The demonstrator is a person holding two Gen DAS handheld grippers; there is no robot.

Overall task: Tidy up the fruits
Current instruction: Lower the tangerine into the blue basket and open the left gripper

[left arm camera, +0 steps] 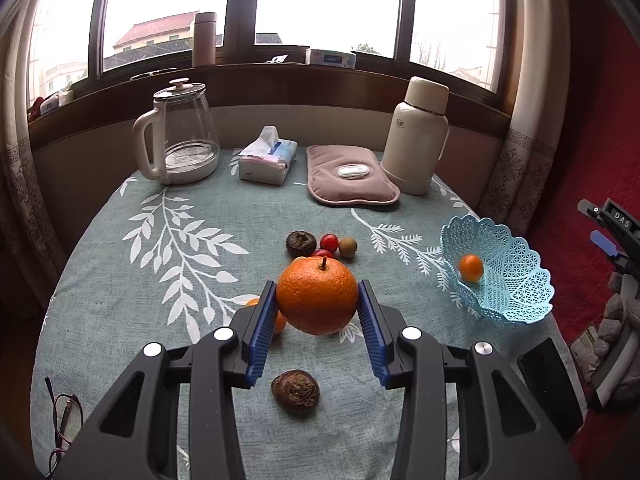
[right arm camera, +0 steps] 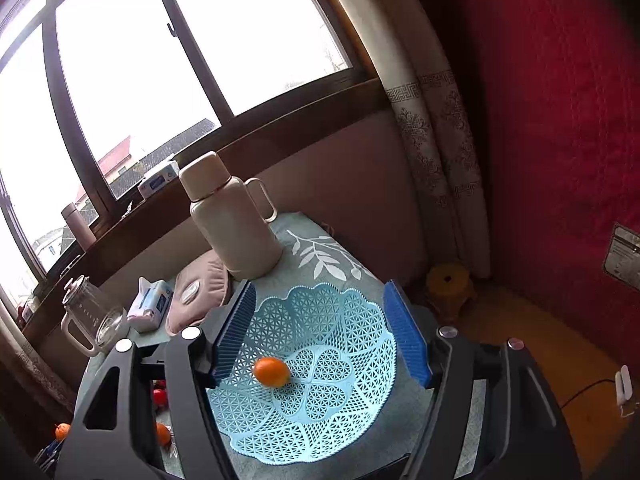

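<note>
The large orange (left arm camera: 317,298) sat at mid-frame, clamped between the left gripper (left arm camera: 318,306) pads, lifted off the teal leaf-print tablecloth (left arm camera: 160,240). The right gripper (right arm camera: 320,332) stood open and empty above the blue lattice basket (right arm camera: 340,320), where a small orange (right arm camera: 272,371) lay. Judged step: carrying fruit to the basket at right; the next move needed a gentle release. Windows (left arm camera: 332,0) filled the top

We see a teal tablecloth (left arm camera: 120,280) printed with white leaf sprays, a pale blue lattice basket (right arm camera: 340,420), an orange (left arm camera: 318,300) between ribbed blue pads (left arm camera: 260,328), red berries (left arm camera: 329,242), a dusty pink pouch (left arm camera: 352,184), a cream flask (left arm camera: 416,136) and a red quilted wall (right arm camera: 560,120).
</note>
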